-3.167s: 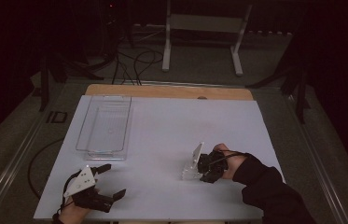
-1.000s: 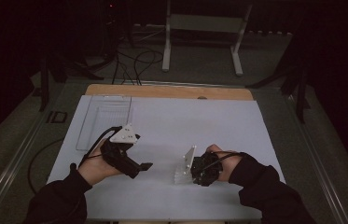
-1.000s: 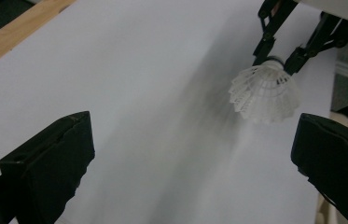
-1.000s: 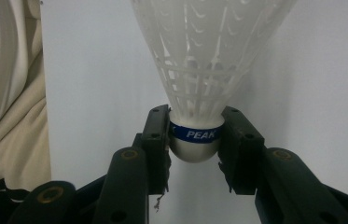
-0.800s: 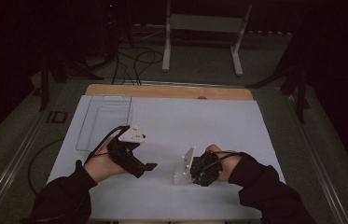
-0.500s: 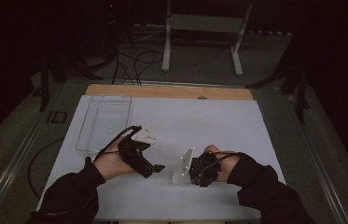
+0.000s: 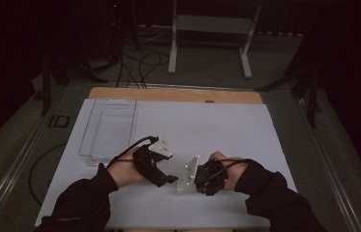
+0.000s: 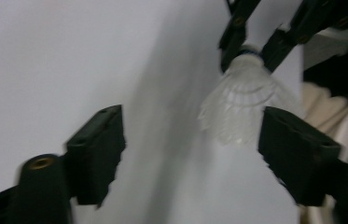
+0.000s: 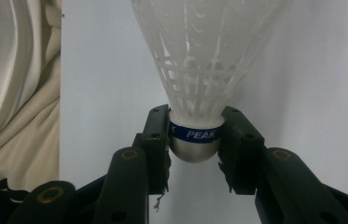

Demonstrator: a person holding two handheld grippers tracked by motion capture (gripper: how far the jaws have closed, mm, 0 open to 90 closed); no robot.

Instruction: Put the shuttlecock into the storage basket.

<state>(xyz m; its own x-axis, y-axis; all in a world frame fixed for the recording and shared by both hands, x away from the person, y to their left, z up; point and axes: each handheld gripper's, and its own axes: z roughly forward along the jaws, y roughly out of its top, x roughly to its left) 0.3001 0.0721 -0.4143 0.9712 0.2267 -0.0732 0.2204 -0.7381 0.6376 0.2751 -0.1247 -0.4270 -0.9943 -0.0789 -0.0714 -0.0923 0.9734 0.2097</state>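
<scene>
The right gripper [image 9: 195, 140] clamps the shuttlecock [image 9: 199, 70] by its cork base, just above the white table sheet [image 7: 217, 125]. The left gripper [image 8: 190, 140], whose jaws have just been closing, stands open around the feather skirt without pressing it.

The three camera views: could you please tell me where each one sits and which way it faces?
High view: above the person's side, looking forward and down on the table; both forearms show.
Left gripper view: on the left gripper, facing the shuttlecock; jaws apart.
Right gripper view: on the right gripper, jaws clamping the shuttlecock's base.
All three share that shuttlecock.
</scene>
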